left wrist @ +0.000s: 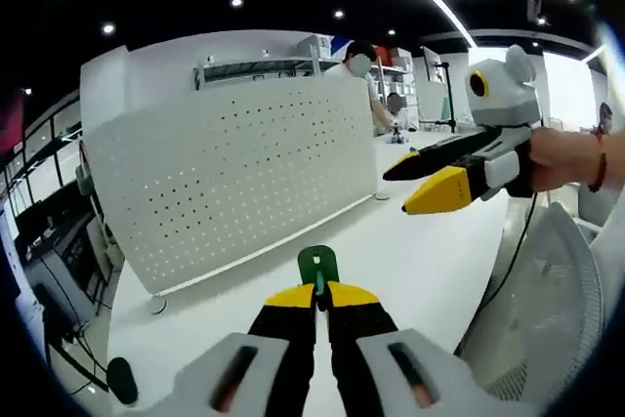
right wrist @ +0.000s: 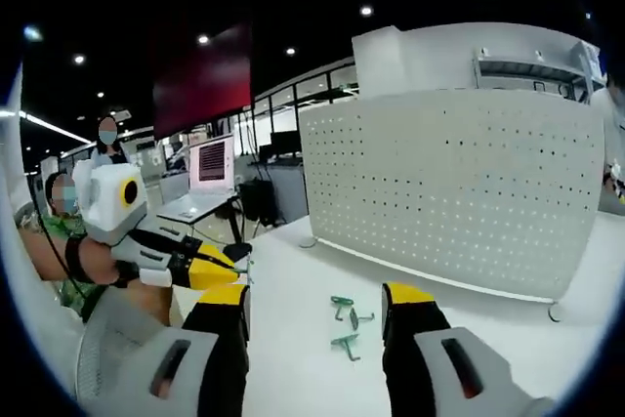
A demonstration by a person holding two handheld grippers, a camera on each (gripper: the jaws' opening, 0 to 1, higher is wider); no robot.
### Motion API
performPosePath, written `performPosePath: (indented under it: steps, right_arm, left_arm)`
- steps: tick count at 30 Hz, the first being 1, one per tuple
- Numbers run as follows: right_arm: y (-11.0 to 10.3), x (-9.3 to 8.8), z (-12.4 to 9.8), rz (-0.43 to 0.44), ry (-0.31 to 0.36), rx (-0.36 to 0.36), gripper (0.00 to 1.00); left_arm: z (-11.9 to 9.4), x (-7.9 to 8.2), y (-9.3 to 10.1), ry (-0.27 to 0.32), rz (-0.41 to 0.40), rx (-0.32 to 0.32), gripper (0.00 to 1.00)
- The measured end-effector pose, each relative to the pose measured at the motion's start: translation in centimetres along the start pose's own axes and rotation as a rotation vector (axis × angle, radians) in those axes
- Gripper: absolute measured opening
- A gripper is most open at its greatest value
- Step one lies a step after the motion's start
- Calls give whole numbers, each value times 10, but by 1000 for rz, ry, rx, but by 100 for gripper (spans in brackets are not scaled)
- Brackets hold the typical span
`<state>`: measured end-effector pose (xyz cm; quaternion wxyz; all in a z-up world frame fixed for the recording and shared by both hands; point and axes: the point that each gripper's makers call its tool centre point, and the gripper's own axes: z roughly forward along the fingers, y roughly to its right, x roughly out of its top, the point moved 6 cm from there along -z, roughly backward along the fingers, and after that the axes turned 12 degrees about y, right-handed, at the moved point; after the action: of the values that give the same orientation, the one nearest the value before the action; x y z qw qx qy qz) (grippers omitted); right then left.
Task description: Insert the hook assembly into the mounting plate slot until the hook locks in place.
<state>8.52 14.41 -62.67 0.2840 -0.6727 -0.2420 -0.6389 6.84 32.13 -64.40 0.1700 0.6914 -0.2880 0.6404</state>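
Your left gripper (left wrist: 317, 292) sits closest in the left gripper view, its yellow-tipped jaws clenched on a green hook (left wrist: 317, 266) that sticks up from between the tips, so the hook assembly is in your hand and not yet at the board. Ahead of it stands the white perforated mounting plate (left wrist: 234, 173), upright on the white table (left wrist: 420, 261) and well apart from the hook. Your right gripper (right wrist: 317, 305), seen in the right gripper view, is released, jaws spread wide with nothing between them, hovering above three spare green hooks (right wrist: 347, 324) lying loose on the table near the foot of the plate. From here the main risk, as I judge it, is the pinch: you hold the hook by a small part of its body, so it may twist in the jaws when it meets the slot and jam or skid off the plate. The plate also stands free on small feet, so a hard push could tip or slide it unless your empty gripper steadies it. Swinging that open gripper low could scatter the spare hooks. The right gripper view gives you the loose hooks and the plate's right-hand foot (right wrist: 557, 312); the left gripper view shows the held hook itself and your right gripper (left wrist: 439, 175) raised off to the side.
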Motion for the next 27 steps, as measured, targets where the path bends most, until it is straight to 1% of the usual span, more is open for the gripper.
performPosePath:
  steps: [1,5,9,12,16,22,24,27]
  right_arm:
    - [0,0,-2,-2,2,-4,60]
    - [2,-2,-8,-5,-9,-15,60]
    - [3,-2,-13,5,-5,-26,60]
    - [3,-4,-14,-3,-19,-38,61]
    - [3,0,-15,-15,-3,-41,63]
    - [2,6,-16,-32,13,-48,66]
    - [2,7,-17,-32,21,-46,66]
    - [2,7,-18,-35,17,-47,66]
  left_arm:
    - [-1,3,-2,15,7,7,3]
    - [-4,8,-9,28,-12,32,3]
    - [-4,11,-18,44,-26,65,3]
    - [-1,14,-22,46,-56,79,3]
    - [3,17,-27,48,-66,98,3]
    - [10,21,-42,53,-76,127,2]
    - [11,24,-47,65,-102,132,2]
    - [12,28,-53,82,-101,145,2]
